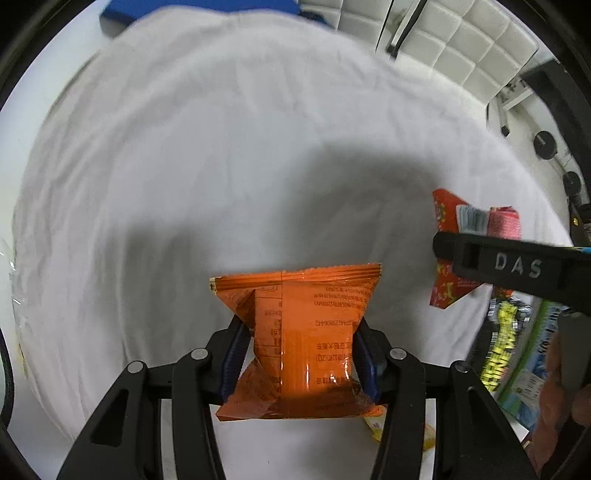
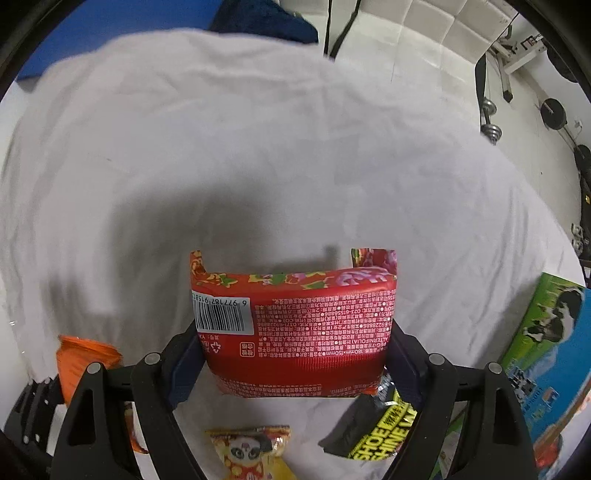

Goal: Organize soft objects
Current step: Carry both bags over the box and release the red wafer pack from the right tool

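My left gripper [image 1: 301,350] is shut on an orange snack packet [image 1: 303,339] and holds it above the white cloth [image 1: 221,147]. My right gripper [image 2: 293,354] is shut on a red flowered tissue pack [image 2: 295,332], also held above the cloth. The red pack [image 1: 448,221] and one finger of the right gripper [image 1: 517,266] show at the right of the left wrist view. The orange packet [image 2: 81,358] shows at the lower left of the right wrist view.
A yellow panda packet [image 2: 251,450] and a black shoe-shine packet [image 2: 376,424] lie on the cloth below the right gripper. A green and blue box [image 2: 546,350] lies at the right. A blue object [image 1: 199,9] sits at the far edge. White padded wall beyond.
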`<state>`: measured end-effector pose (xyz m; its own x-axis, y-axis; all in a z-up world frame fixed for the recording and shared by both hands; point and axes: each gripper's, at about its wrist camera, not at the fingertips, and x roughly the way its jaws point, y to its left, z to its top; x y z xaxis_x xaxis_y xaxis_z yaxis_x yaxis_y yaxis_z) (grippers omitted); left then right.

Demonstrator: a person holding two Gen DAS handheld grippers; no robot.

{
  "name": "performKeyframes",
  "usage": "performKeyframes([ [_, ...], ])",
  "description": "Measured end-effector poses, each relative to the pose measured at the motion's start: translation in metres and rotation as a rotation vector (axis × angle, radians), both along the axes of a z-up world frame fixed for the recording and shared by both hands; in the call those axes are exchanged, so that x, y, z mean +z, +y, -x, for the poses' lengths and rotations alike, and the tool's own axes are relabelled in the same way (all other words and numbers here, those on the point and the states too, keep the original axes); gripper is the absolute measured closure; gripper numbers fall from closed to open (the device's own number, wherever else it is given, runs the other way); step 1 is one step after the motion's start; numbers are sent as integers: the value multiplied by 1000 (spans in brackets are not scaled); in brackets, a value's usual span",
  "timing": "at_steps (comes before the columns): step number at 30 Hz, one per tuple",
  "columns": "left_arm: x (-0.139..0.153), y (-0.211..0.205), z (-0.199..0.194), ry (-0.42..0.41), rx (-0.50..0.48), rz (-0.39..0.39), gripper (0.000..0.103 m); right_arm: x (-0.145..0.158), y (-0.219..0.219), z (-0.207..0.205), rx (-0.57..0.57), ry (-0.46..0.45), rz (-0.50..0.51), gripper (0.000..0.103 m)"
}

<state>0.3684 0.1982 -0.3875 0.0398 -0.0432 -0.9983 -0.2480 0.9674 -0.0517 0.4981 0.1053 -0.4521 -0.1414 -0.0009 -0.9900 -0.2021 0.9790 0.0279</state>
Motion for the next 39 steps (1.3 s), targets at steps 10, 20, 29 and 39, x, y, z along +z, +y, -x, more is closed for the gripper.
performKeyframes([
  [10, 106, -17, 17, -184, -43, 46, 55, 94, -37, 30, 13, -141, -101, 16],
  [20, 195, -86, 49, -348, -145, 125, 55, 194, -125, 90, -58, -290, -165, 16],
  [29, 247, -161, 87, -415, -268, 191, 55, 266, -234, 184, -170, -397, -165, 16],
  [39, 248, -227, 115, -396, -370, 215, 55, 298, -319, 270, -271, -442, -172, 16],
])
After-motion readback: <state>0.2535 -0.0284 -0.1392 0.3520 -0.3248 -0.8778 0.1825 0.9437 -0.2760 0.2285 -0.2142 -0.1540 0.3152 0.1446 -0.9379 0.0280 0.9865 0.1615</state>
